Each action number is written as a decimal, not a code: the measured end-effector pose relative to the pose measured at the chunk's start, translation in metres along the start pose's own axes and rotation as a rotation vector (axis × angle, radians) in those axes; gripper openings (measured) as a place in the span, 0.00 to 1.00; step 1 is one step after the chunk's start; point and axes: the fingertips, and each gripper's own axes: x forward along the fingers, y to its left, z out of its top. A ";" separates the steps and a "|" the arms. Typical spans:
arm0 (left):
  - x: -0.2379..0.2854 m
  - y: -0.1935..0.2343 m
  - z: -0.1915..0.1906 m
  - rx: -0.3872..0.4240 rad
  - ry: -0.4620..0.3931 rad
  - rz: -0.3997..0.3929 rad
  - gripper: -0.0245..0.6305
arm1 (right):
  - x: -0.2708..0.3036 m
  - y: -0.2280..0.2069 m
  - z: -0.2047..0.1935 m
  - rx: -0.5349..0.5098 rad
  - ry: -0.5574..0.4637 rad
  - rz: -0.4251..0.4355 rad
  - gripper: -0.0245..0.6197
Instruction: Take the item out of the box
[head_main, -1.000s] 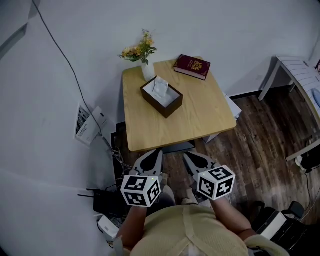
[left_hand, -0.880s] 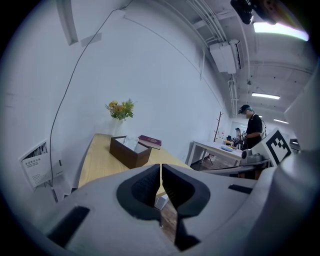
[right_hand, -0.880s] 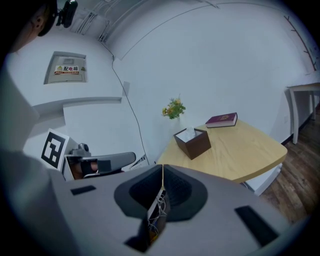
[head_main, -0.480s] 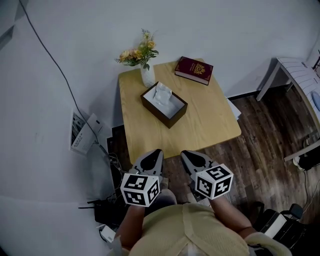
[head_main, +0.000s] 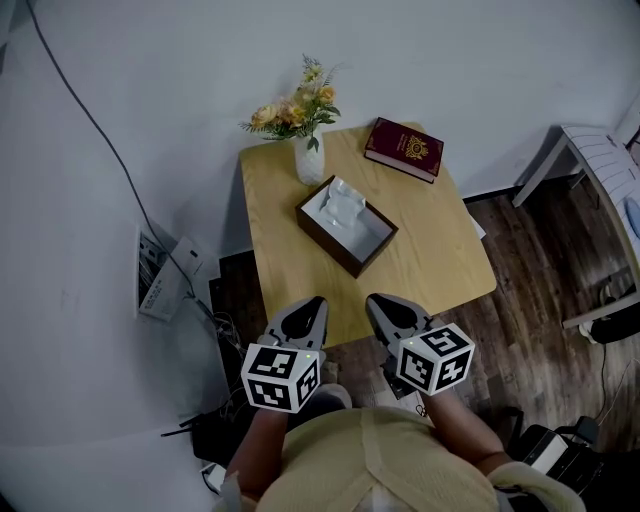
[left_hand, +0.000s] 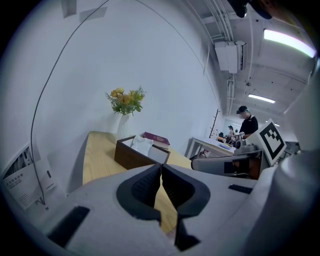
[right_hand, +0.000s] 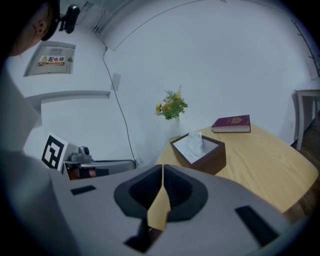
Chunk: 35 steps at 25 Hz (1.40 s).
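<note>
A dark brown open box (head_main: 350, 243) sits on the round-cornered wooden table (head_main: 440, 260), with a white crumpled tissue-like item (head_main: 343, 204) standing up in it. Both grippers hover side by side at the table's near edge, well short of the box. My left gripper (head_main: 317, 301) is shut and empty, and so is my right gripper (head_main: 371, 299). In the left gripper view the box (left_hand: 131, 156) and item (left_hand: 142, 145) lie ahead of the shut left gripper (left_hand: 161, 165). The right gripper view shows the box (right_hand: 206, 158) and item (right_hand: 195, 142) beyond the shut right gripper (right_hand: 163, 166).
A white vase of yellow flowers (head_main: 308, 152) stands at the table's far left corner, close behind the box. A dark red book (head_main: 404, 150) lies at the far right corner. Cables and a black device (head_main: 205, 435) are on the floor at left. A white bench (head_main: 600, 160) stands at right.
The table and box have come closer in the head view. Both gripper tips now overlap the table's near edge. The jaws stay shut.
</note>
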 end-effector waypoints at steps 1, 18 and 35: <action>0.003 0.005 0.002 -0.001 0.003 -0.005 0.08 | 0.006 0.000 0.002 -0.003 0.003 -0.005 0.09; 0.029 0.070 0.026 0.020 0.022 -0.066 0.08 | 0.078 0.002 0.032 -0.009 0.000 -0.064 0.09; 0.077 0.087 0.051 -0.031 0.008 -0.015 0.08 | 0.105 -0.050 0.078 -0.137 0.031 -0.062 0.09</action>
